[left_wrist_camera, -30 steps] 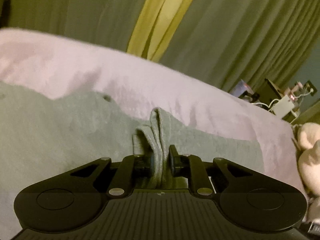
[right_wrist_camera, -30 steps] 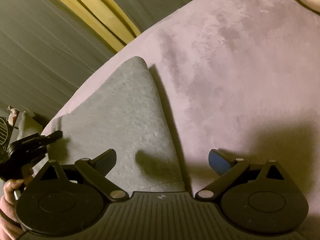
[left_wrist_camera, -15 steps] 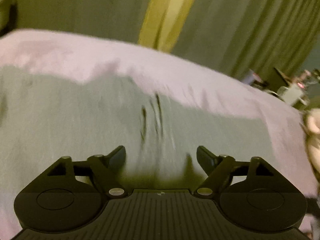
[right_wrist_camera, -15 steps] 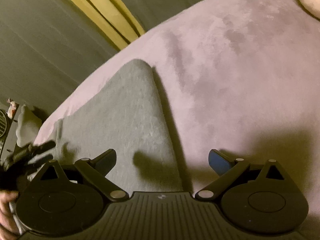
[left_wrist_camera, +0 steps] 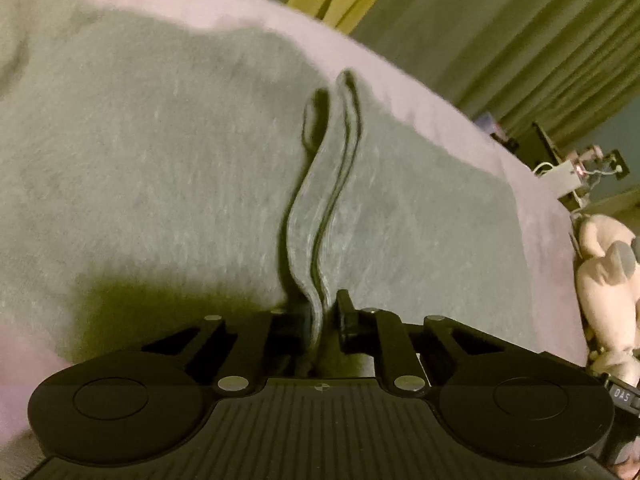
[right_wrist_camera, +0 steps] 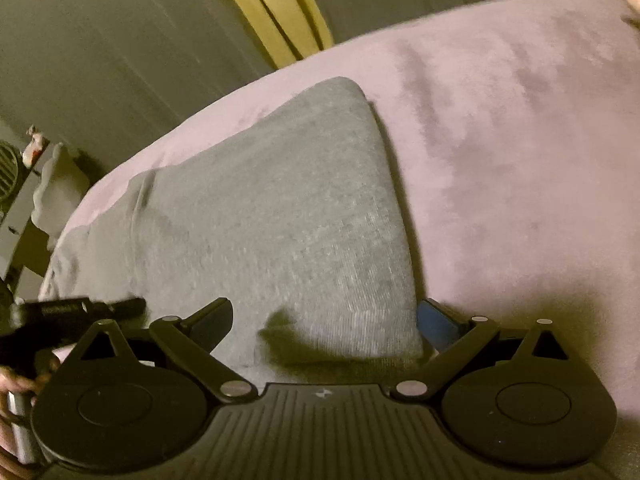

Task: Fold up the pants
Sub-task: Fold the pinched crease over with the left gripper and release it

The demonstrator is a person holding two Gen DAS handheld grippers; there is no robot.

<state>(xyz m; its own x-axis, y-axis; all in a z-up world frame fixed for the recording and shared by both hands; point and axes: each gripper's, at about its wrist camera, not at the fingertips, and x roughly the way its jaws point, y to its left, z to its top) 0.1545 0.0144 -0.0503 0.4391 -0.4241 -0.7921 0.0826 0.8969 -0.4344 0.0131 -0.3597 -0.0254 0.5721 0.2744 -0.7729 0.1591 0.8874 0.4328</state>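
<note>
Pink bedspread (left_wrist_camera: 420, 92), grey folded pants (left_wrist_camera: 160, 180)

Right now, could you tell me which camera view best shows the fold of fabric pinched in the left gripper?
The left wrist view: the left gripper is shut on a raised ridge of the grey pants. The right wrist view shows only that gripper's side at the edge, not the ridge.

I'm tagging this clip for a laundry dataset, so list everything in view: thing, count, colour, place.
pants: one, grey, lying on the blanket, an edge pinched up.
blanket: one, pink, covering the bed.
curtains: grey-green with a yellow strip, behind the bed.
plush toy: one, cream, right edge of the left wrist view.
clutter with cables: several small items, past the bed's far corner.
left gripper: one, black, shut on the pants.
right gripper: one, black, jaws open over the pants.
hand: one, holding the left gripper.
</note>
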